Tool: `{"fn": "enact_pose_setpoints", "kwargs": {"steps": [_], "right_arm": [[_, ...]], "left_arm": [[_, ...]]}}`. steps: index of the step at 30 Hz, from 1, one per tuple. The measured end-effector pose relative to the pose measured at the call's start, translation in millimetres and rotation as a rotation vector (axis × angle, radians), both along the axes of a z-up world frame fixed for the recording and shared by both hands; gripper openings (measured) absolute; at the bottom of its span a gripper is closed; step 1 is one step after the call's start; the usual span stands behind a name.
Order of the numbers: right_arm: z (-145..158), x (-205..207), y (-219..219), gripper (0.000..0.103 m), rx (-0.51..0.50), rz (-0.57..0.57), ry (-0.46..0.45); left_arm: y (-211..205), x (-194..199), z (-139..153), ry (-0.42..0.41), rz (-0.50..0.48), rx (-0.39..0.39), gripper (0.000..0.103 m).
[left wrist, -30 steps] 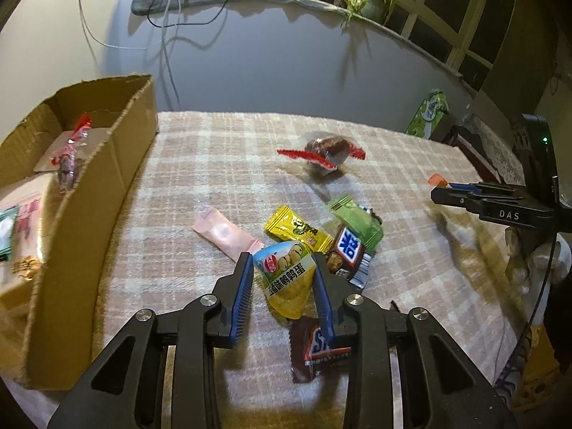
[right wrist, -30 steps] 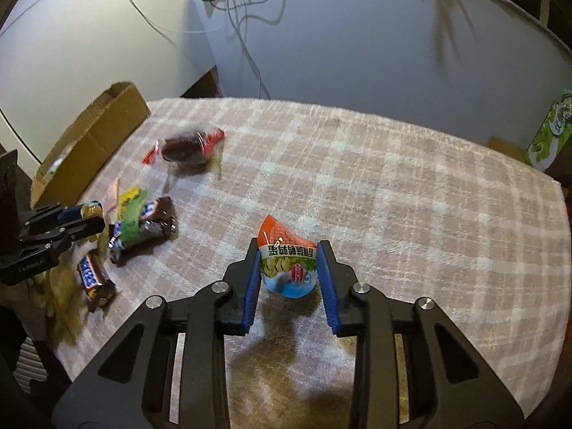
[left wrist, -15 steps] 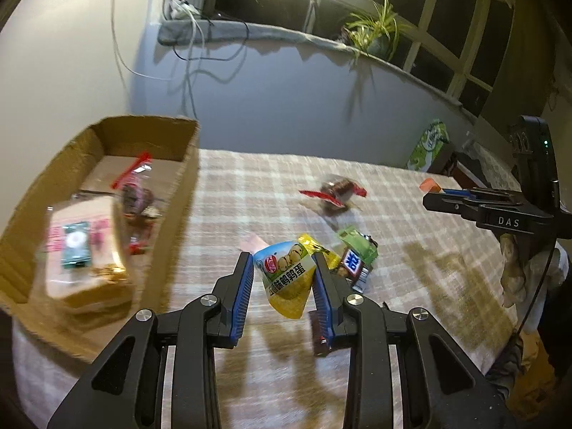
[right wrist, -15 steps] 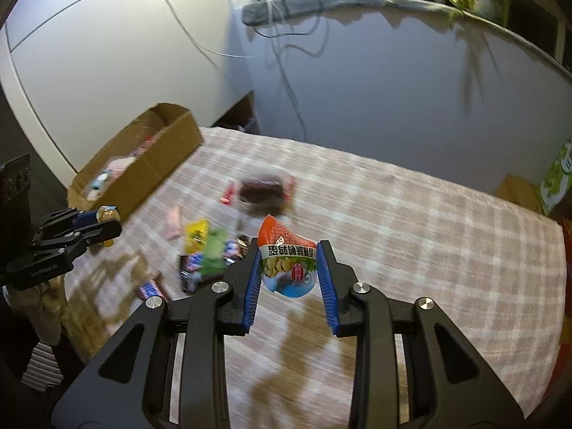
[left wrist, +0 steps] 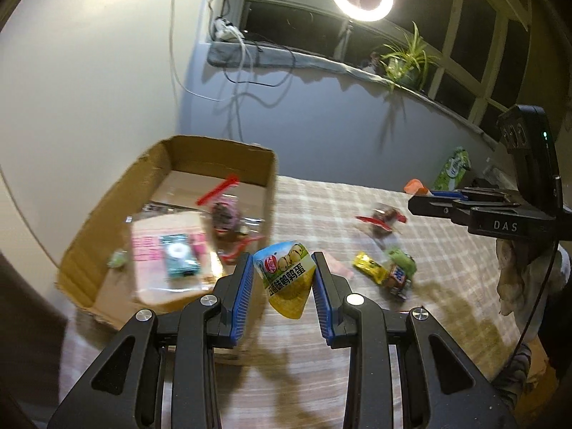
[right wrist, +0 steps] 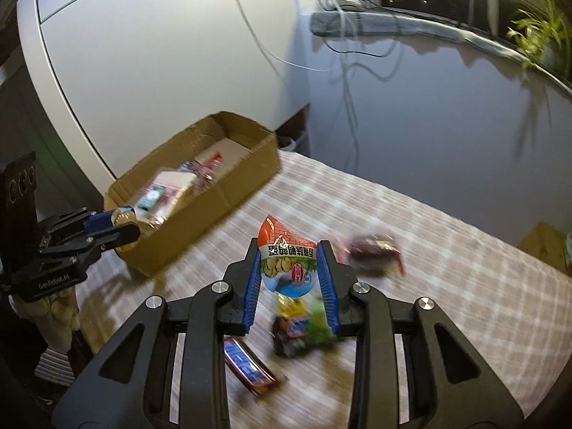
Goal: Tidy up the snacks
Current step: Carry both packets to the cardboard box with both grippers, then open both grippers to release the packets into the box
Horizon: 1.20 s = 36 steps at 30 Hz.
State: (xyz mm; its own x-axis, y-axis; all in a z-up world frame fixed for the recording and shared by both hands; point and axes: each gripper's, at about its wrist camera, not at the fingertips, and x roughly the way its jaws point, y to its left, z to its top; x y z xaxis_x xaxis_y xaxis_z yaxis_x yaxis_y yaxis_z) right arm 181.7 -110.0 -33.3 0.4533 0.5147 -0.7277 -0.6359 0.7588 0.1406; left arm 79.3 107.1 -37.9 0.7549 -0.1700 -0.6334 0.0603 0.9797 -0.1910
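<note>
So in that last second we'd swung both tongs up off the worktop's snack pile toward the cardboard box (left wrist: 271,178) at its left edge, left tongs (left wrist: 283,279) pinching a yellow egg packet (left wrist: 286,282), right tongs (right wrist: 288,271) pinching an orange one (right wrist: 286,264), so drop-off looked next.

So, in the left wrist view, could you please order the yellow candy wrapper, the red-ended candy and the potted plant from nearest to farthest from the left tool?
1. The yellow candy wrapper, on the checked cloth just right of the left tool.
2. The red-ended candy, farther back on the cloth, to the right.
3. The potted plant, up on the window ledge, far right.
</note>
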Motion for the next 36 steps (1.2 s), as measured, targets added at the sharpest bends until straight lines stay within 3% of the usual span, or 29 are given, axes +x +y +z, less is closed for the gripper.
{"fn": "enact_pose_setpoints", "kwargs": {"steps": [16, 28, 32, 34, 35, 36], "right_arm": [[0, 11, 122, 0.032, 0.001, 0.143, 0.009], [-12, 17, 162, 0.034, -0.005, 0.179, 0.046], [-11, 16, 168, 0.039, -0.006, 0.189, 0.046], [-10, 16, 170, 0.043, -0.009, 0.186, 0.042], [-9, 16, 171, 0.055, -0.009, 0.18, 0.038], [-8, 16, 170, 0.069, -0.007, 0.174, 0.032]], "left_arm": [[47, 2, -9, 0.0, 0.085, 0.013, 0.031], [62, -1, -12, -0.001, 0.113, 0.0, 0.035], [63, -1, -11, -0.006, 0.12, 0.004, 0.039], [63, -2, -11, -0.005, 0.122, 0.01, 0.047], [63, -2, -11, -0.004, 0.121, 0.014, 0.056], [63, -2, -11, -0.006, 0.123, 0.018, 0.059]]}}
